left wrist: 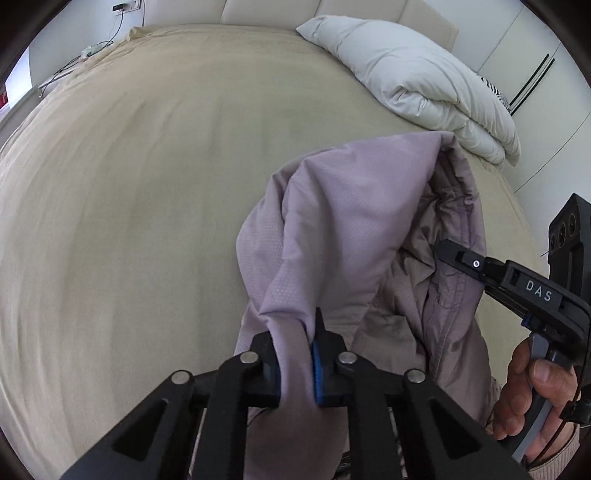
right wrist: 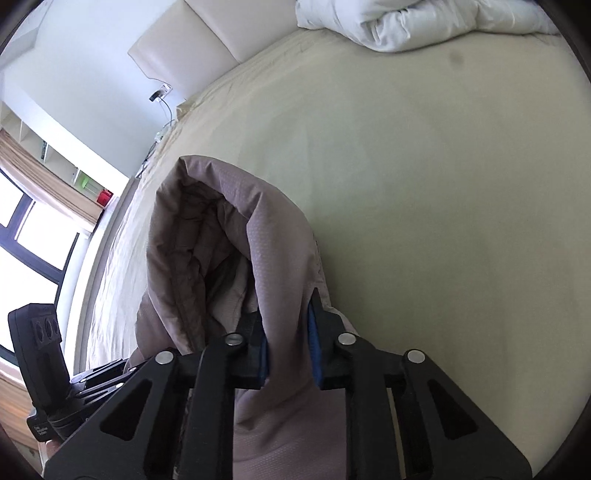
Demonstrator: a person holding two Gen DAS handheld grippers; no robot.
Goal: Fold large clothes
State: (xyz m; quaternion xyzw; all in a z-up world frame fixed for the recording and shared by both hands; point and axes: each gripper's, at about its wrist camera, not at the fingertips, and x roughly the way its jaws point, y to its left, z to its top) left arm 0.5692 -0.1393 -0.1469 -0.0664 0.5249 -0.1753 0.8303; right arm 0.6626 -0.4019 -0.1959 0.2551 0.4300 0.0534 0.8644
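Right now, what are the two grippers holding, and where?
Both hold the mauve padded jacket: the left gripper and the right gripper each pinch a bunched fold of it.

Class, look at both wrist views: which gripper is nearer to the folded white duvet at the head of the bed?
Right. The right gripper grips the jacket on the side nearer the white duvet; the left gripper grips it farther away.

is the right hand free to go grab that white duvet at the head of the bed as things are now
Probably not yet. The right tongs are shut on the mauve jacket, so they would have to let go first. The beige bed between them and the white duvet looks bare, so nothing else blocks the way.
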